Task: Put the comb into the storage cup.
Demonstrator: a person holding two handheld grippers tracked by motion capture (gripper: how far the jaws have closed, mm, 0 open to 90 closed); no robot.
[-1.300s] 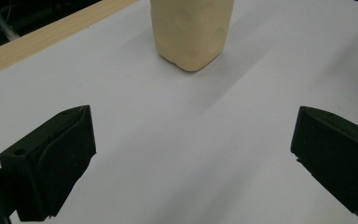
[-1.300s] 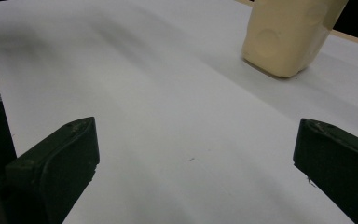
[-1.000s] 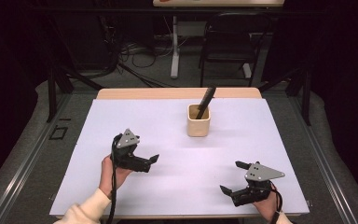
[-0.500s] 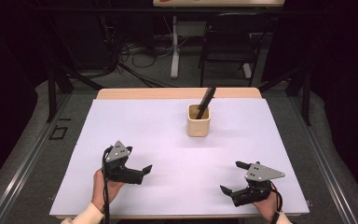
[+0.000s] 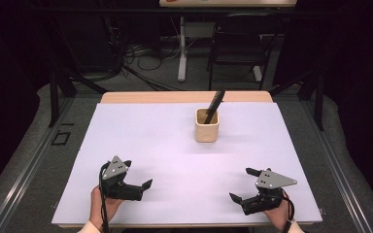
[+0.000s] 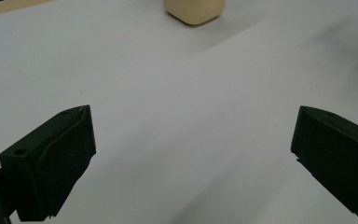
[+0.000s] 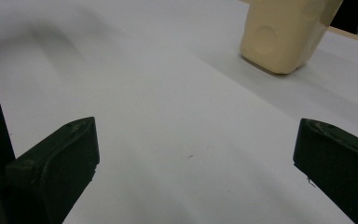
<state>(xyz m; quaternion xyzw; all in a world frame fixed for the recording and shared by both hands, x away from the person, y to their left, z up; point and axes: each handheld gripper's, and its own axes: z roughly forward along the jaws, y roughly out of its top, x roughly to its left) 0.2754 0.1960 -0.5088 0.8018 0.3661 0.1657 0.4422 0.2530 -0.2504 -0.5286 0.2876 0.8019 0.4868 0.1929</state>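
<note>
- A cream square cup (image 5: 207, 127) stands upright on the white worktop (image 5: 141, 141), toward the far side and a little right of the middle.
- A black marker pen (image 5: 214, 105) stands inside the cup, leaning up and to the right, its upper end well above the rim.
- In the left gripper view the cup (image 6: 195, 10) sits at the top edge, ahead and a little right of centre, with bare white surface between it and the jaws.
- In the right gripper view the cup (image 7: 286, 32) shows at the upper right, tilted by the camera's angle, near the worktop's wooden edge.
- The left gripper (image 5: 143, 186) is held low at the near left of the worktop, well apart from the cup; its jaws are spread wide, pointing right, with nothing between them.
- The left hand (image 5: 102, 204) grips it from below, and a cable trails down toward the near edge.
- The right gripper (image 5: 243, 184) is held at the near right, also well apart from the cup; its jaws are spread wide, pointing left, and hold nothing.
- The right hand (image 5: 280, 217) holds it close to the worktop's near edge.
- Beyond the worktop a black chair (image 5: 238, 46) stands on the floor among loose cables.
</note>
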